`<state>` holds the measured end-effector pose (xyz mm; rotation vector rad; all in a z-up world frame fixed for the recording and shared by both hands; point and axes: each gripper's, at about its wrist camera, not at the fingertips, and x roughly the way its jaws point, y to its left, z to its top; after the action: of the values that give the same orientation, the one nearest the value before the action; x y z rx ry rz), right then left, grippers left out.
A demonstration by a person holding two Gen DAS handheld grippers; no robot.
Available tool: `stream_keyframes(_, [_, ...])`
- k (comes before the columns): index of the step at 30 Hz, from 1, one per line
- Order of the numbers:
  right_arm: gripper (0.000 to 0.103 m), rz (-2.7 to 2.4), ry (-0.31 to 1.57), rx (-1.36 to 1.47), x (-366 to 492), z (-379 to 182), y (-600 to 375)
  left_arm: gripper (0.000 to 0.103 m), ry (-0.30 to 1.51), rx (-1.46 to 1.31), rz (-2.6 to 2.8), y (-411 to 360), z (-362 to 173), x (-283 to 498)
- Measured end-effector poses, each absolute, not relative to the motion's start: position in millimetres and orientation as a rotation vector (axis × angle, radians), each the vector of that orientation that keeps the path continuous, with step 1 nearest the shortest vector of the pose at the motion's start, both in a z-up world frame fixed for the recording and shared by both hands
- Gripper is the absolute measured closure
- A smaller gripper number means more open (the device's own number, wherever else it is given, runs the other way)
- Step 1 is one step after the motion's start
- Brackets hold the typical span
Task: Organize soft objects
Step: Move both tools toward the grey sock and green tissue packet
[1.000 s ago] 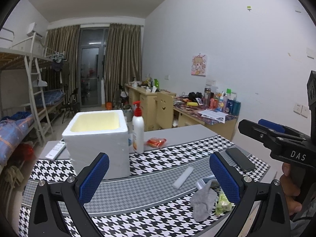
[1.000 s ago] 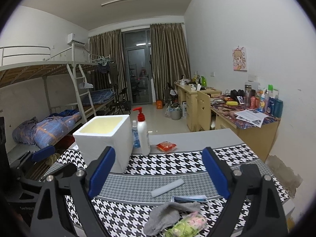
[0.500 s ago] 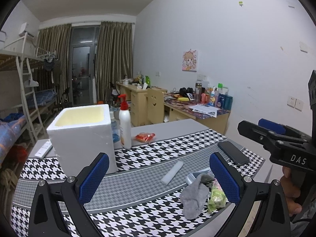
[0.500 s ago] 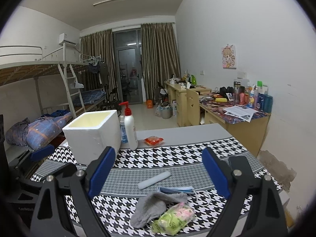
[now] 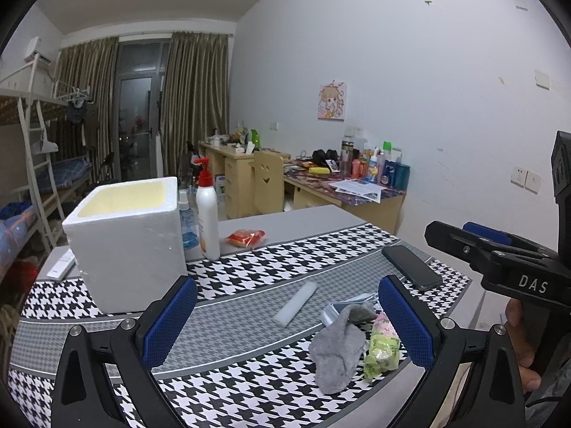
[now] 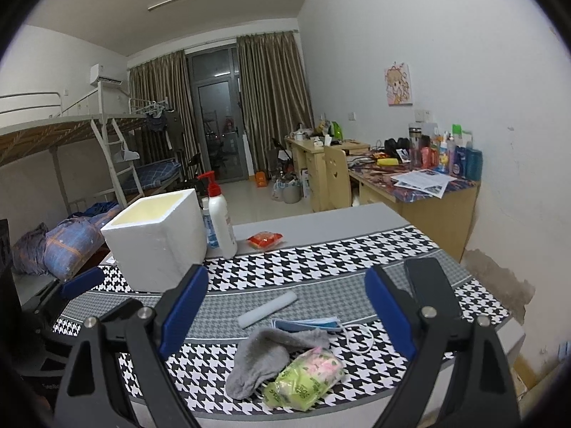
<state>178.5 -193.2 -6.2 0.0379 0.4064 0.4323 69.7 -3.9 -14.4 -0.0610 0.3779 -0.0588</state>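
Right wrist view: right gripper [image 6: 283,301] hangs above the near edge of the table [image 6: 321,221], blue pads spread wide and holding nothing; my guess is that it is kept wide so it can drop over a limp thing.
Between the pads: grey sock [image 6: 264,356], crumpled, with the green tissue pack [image 6: 307,380] touching it on the side away from the foam box; both lie near the table's front edge, probably laid out there as the pile to be sorted.
Just beyond the sock: face mask [image 6: 308,324], flat, its ear loop trailing toward the table edge, partly under the sock's cuff.
Farther on: white foam stick [image 6: 267,309], lying apart from the sock on the grey band of the cloth.
Landmark: foam box [image 6: 157,235], open at the top and seemingly bare inside, well apart from the sock toward the far left; it looks like the place the soft things are meant to go.
Beside the box: lotion bottle [image 6: 221,221] upright, touching or almost touching its wall; red snack packet [image 6: 264,239] beyond that.
Away from the box: phone [image 6: 430,289], flat, probably not part of the sorting.
Left wrist view: left gripper [image 5: 287,321] also spread and holding nothing, nearer the box, with the sock just inside one pad.
Progress: nothing appears sorted yet.
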Motion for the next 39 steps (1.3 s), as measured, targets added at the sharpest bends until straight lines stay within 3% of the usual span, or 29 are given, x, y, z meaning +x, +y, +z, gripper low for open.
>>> stream_keyframes(15, [0.011, 0.373, 0.392, 0.068, 180, -19, -210, 0.001, 0.410, -0.063, -0.071, -9, -23, 82])
stream_keyframes(20, [0.002, 0.399, 0.394, 0.069, 180, -23, -213, 0.001, 0.425, -0.058, -0.073, -13, -27, 88])
stream_keyframes(39, [0.002, 0.377, 0.449, 0.035, 187, -47, -220, 0.001, 0.498, -0.050, -0.089, -21, -49, 112])
